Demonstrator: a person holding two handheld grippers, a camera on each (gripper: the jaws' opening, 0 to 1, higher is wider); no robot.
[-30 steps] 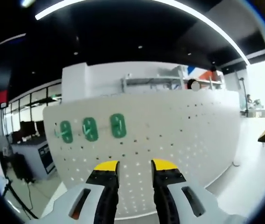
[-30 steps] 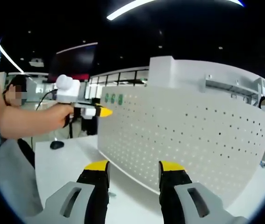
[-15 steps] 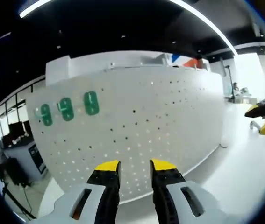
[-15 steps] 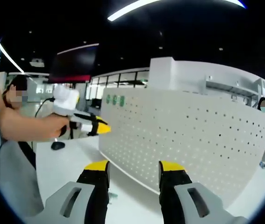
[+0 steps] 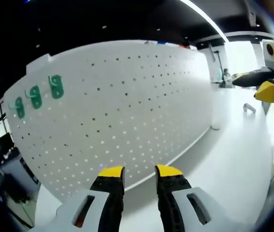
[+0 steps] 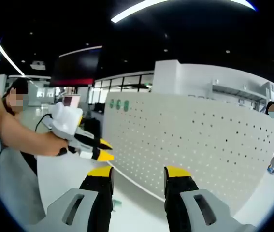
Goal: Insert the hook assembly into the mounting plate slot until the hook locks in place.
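Lower and closer to the white perforated mounting plate point(image 5: 127, 101) than a second ago, the left claw point(image 5: 139, 173) now points at its near bottom edge, and in the right gripper view that same claw point(image 6: 102, 149) has dropped toward the white counter point(image 6: 64, 169). The right claw point(image 6: 139, 173) has hardly shifted. Both claws stand apart with nothing between their yellow tips. Three green plastic hooks point(image 5: 35, 96) sit in the plate's far upper left corner point(image 6: 118, 105), well away from either claw. A small grey object point(image 5: 249, 108) lies on the counter to the right; whether it is the hook assembly cannot be told. The likely risks: neither claw holds a hook yet, so a grab at the wrong part could waste the approach, and the left claw, being low and near the plate, might bump its bottom edge and shift it.
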